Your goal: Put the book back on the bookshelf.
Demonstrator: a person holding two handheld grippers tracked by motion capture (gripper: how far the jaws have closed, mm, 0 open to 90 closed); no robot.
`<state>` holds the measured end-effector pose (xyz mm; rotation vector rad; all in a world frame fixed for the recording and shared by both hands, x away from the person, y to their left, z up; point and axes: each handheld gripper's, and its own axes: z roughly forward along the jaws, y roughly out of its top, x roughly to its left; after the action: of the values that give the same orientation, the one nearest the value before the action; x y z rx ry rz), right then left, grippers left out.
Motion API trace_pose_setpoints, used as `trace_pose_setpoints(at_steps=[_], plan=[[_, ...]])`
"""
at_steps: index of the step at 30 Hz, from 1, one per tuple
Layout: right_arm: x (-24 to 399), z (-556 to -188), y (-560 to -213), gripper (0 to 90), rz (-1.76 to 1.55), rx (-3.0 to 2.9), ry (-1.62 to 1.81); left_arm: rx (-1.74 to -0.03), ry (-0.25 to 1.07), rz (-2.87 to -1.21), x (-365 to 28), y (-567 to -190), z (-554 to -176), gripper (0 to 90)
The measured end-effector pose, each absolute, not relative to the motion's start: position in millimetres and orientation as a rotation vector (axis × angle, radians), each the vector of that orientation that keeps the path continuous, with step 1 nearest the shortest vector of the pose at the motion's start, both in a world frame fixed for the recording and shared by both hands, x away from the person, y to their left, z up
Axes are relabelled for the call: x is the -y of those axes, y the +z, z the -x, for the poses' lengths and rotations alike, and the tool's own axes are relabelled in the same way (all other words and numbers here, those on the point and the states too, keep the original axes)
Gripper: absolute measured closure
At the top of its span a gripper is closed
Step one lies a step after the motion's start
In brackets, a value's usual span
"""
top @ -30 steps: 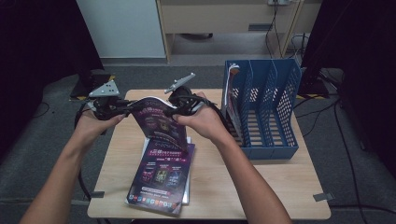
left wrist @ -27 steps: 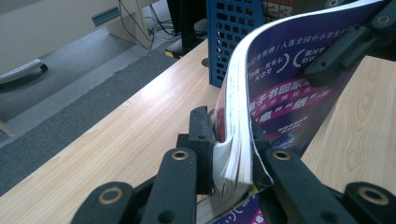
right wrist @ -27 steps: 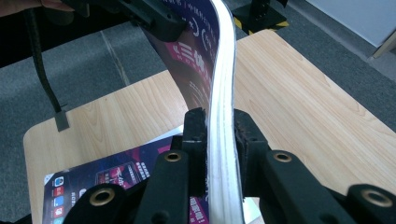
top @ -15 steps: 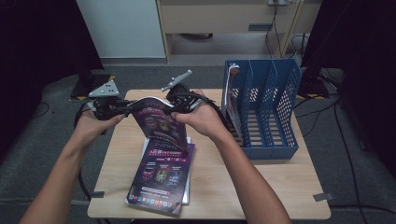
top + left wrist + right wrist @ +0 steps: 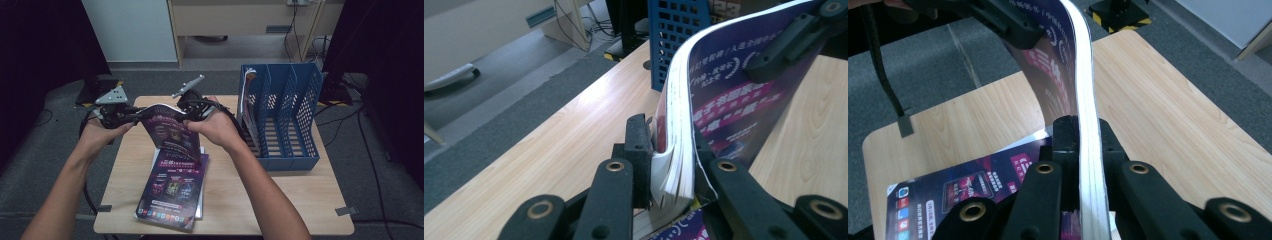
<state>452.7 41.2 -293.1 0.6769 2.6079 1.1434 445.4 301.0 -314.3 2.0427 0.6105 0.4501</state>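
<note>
I hold a purple magazine (image 5: 167,131) up off the table between my two grippers, and it bows in an arch from one to the other. My left gripper (image 5: 671,165) is clamped on one edge of it: the page block sits squeezed between the pads, curling where they pinch. My right gripper (image 5: 1080,145) has just been closing and now presses on the opposite edge, the white page edges running straight up between its jaws.

Under the lifted magazine lies a second magazine (image 5: 172,192) with the same purple cover, flat on the wooden table (image 5: 280,200), on top of some white sheets; its near corner reaches the table's near edge. Bare wood lies open to the left of my left jaws and across the near right part of the table.

To the right of my right jaws, near them, stands a blue file rack (image 5: 290,115) with upright dividers. It takes up the right far part of the table, and a magazine or folder stands in its compartment nearest to me. In the left gripper view its perforated blue wall (image 5: 679,35) rises just beyond the arched cover.

Both my forearms reach in from the near side, hands (image 5: 212,127) wrapped round the gripper bodies, jaws turned inward toward each other.
</note>
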Motion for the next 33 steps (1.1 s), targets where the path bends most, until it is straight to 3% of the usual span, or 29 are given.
trace_pose_setpoints(at_steps=[33], plan=[[-44.9, -453.7, -286.5, 83.8, -0.693, -2.664, 1.044, -0.606, 0.45, -2.036, -300.2, -314.6, -444.9, 78.3]])
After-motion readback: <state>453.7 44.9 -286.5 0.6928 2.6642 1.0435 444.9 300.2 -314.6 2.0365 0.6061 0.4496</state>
